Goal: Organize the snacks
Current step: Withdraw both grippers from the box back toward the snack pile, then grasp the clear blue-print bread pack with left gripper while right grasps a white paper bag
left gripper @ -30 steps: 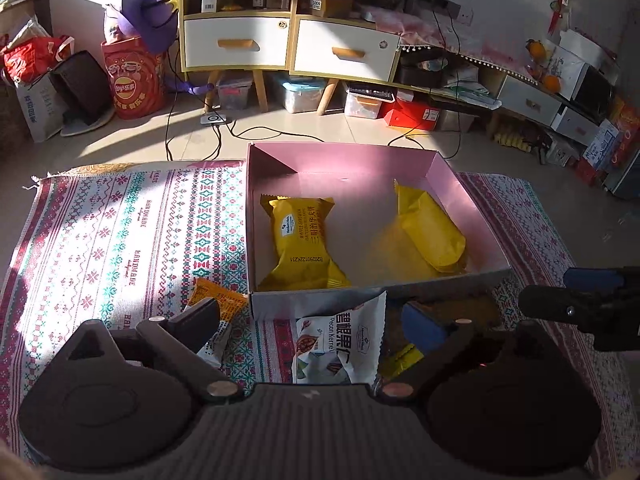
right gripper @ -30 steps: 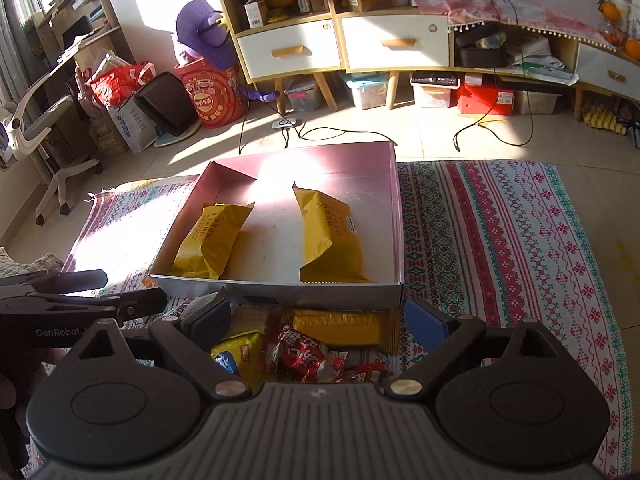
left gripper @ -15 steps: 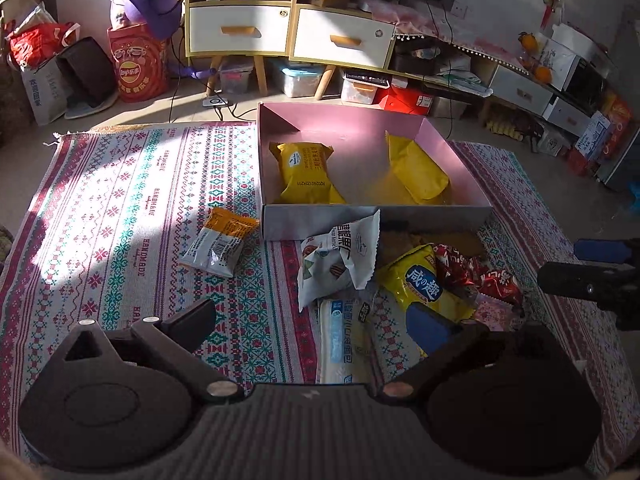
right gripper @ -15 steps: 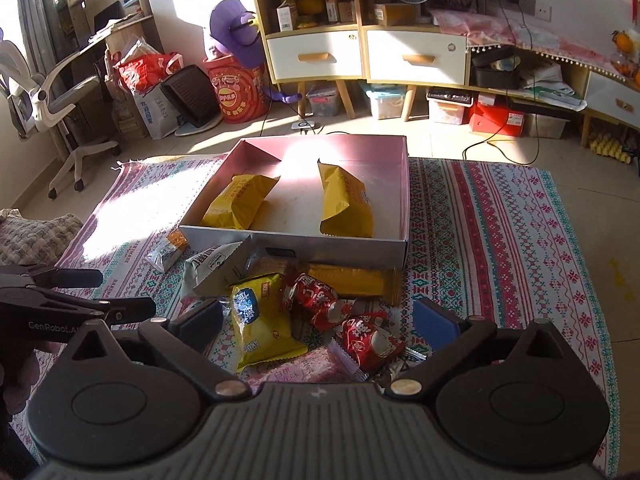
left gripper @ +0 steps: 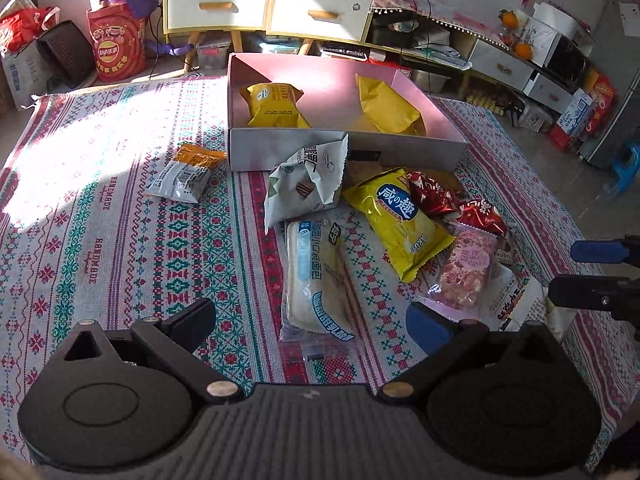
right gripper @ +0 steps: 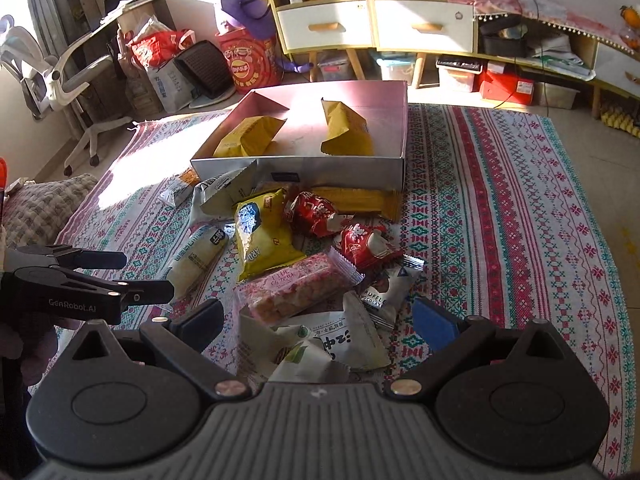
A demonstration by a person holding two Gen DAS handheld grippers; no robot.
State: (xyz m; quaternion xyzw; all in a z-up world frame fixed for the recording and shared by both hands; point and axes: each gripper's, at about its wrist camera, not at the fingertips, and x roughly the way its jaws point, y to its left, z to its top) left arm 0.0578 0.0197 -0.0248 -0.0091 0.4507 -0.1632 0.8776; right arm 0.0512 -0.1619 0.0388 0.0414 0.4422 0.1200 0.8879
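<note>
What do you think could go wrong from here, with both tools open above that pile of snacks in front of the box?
1. The packets overlap: the pink bar lies on the white packets, so the open right tool might pinch two at once.
2. The long bread packet under the open left tool looks soft and could be squashed.
3. The two tools hang close together and might collide.
</note>
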